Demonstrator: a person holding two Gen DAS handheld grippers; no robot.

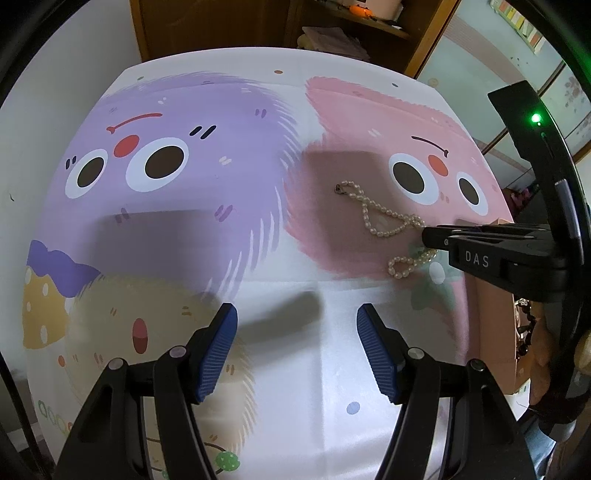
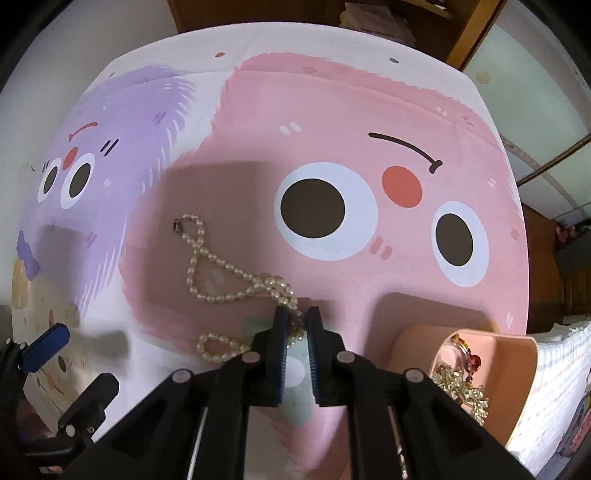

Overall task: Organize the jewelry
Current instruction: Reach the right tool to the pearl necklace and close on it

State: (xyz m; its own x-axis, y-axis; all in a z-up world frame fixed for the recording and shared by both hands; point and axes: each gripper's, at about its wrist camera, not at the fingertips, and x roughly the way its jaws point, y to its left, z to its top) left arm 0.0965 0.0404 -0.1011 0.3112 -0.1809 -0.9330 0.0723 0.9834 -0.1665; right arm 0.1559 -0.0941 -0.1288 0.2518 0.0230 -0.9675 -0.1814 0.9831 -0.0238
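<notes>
A pearl necklace point(image 2: 207, 258) lies in loops on the pink part of the cartoon tablecloth point(image 2: 332, 110). It also shows in the left wrist view point(image 1: 373, 210). My right gripper point(image 2: 295, 314) is shut on the necklace's near strands, low over the cloth. It enters the left wrist view from the right point(image 1: 428, 238). My left gripper point(image 1: 297, 314) is open and empty above the cloth's white front part, left of the necklace. A pink tray point(image 2: 517, 354) at the lower right holds gold and amber jewelry point(image 2: 461, 387).
The table point(image 1: 221, 59) is covered by the cloth with purple, pink and yellow monsters. A wooden shelf unit point(image 1: 332, 22) stands behind the table. The pink tray's wall point(image 1: 491, 332) shows at the right of the left wrist view.
</notes>
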